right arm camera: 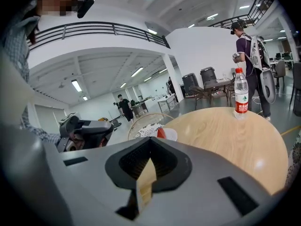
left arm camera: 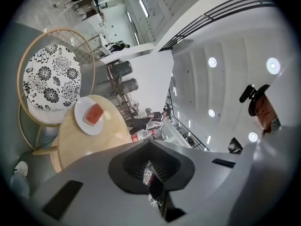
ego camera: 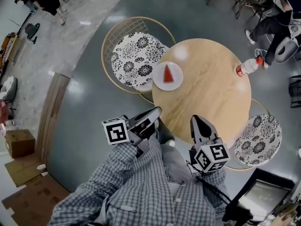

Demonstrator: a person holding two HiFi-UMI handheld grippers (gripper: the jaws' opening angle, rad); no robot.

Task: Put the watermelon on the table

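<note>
Grey floor under round pale wooden counter (ego camera: 207, 98); bears red watermelon wedge (ego camera: 168, 74) on white round plate (ego camera: 160, 82) near left edge, clear plastic bottle (ego camera: 248, 67) at right edge. Left gripper (ego camera: 156, 112) closed, empty; right gripper (ego camera: 197, 121) likewise closed on nothing. Hover at near rim, well apart from plate

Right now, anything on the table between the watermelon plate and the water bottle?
Nothing. In the head view only bare table lies between the plate with the watermelon and the bottle.
</note>
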